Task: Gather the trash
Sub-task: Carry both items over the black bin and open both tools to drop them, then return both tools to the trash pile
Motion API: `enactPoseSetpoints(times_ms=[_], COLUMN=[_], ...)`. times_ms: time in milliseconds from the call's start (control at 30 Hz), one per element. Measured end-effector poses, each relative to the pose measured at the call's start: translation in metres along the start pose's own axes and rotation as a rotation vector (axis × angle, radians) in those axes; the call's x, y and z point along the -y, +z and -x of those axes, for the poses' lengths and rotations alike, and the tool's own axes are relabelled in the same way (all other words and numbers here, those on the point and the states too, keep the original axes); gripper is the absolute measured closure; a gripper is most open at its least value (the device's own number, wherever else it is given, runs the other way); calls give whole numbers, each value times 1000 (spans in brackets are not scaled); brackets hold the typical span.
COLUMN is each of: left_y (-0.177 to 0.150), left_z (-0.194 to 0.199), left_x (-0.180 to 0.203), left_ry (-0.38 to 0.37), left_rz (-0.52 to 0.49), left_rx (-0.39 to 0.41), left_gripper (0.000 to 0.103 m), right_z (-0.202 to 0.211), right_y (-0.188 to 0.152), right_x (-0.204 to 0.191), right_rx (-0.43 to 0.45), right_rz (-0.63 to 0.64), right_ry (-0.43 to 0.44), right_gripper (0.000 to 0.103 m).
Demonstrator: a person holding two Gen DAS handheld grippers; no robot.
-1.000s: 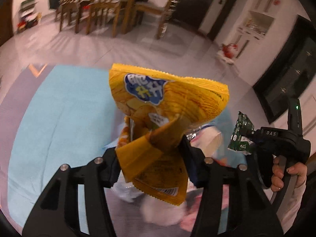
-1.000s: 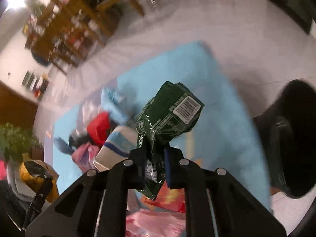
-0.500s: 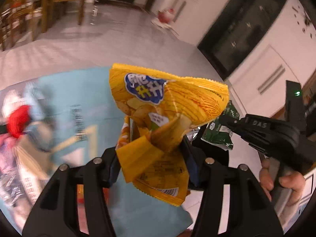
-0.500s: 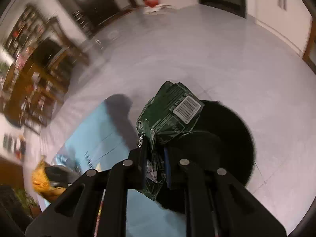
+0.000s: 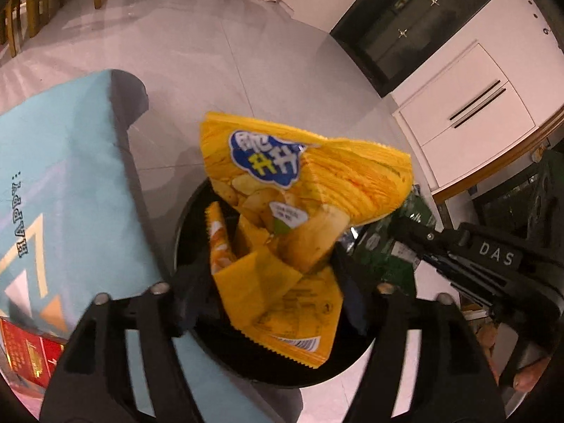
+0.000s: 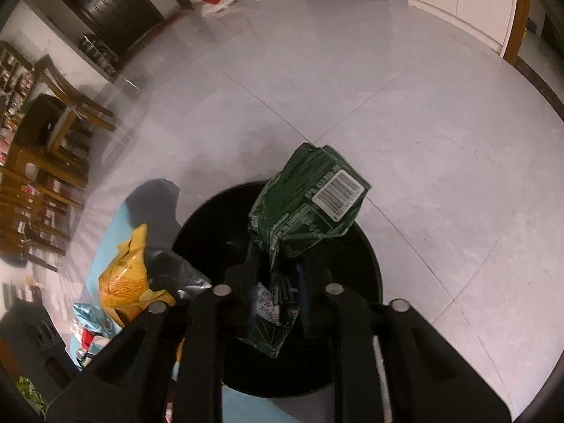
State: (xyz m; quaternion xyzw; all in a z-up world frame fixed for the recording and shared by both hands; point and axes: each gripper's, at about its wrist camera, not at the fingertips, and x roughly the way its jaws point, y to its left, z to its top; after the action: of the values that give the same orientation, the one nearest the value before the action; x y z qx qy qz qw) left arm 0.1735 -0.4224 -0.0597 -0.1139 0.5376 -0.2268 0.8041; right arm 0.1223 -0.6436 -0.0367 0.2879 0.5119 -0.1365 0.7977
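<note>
So both grippers are parked right over the black bin (image 6: 370,271) and this looks like the drop-off step. The left gripper (image 5: 268,292) has the yellow chip bag (image 5: 282,218) between its fingers, jaws opening and already spread fairly wide. The bag sits in the gap with space showing on both sides, so I'd say it's no longer really pinched, though I can't tell for sure if one pad is touching it. The bin's mouth is directly below and just ahead of the fingertips, so the bag should fall straight in.

The right gripper (image 6: 278,285) is opening too, but only a crack. The crumpled green wrapper (image 6: 303,211) stands up out of the narrow gap, and it seems to me the pads are barely off it, if at all. The bin is right under that one as well.

Progress-wise: two pieces about to go in, neither actually in the bin yet. There's more left. Off to the left gripper's side, on the light blue mat (image 5: 63,183), I can see a red packet (image 5: 28,352), and from the right gripper's view a few more wrappers (image 6: 91,324) lie down by its left finger.
</note>
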Motion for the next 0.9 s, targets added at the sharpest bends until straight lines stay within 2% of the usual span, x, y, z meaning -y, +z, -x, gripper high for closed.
enactPoseSetpoints(times_ms=[67, 133, 167, 233, 367, 500, 700, 833, 900], left_y=[2, 2, 2, 4, 2, -3, -19, -37, -50], left_z=[0, 11, 14, 23, 48, 82, 150, 199, 223], left_x=[-3, -10, -11, -15, -25, -50, -96, -143, -171], left_ry=[-14, -25, -21, -16, 0, 21, 155, 259, 325], left_rz=[18, 32, 35, 39, 55, 90, 132, 193, 226], left_rx=[4, 10, 14, 31, 58, 117, 221, 289, 318], left_gripper=[18, 14, 8, 6, 4, 4, 4, 4, 4], right_z=[1, 5, 9, 14, 21, 26, 32, 34, 31], right_y=[-2, -4, -5, -7, -12, -21, -45, -71, -82], right_x=[-2, -7, -10, -15, -31, -61, -116, -160, -179], right_rx=[-6, 7, 19, 40, 68, 85, 111, 135, 140], right_rz=[5, 18, 27, 38, 53, 118, 251, 367, 432], right_ry=[-10, -10, -5, 0, 22, 48, 58, 71, 79], right_gripper=[66, 43, 39, 33, 31, 30, 30, 30, 27])
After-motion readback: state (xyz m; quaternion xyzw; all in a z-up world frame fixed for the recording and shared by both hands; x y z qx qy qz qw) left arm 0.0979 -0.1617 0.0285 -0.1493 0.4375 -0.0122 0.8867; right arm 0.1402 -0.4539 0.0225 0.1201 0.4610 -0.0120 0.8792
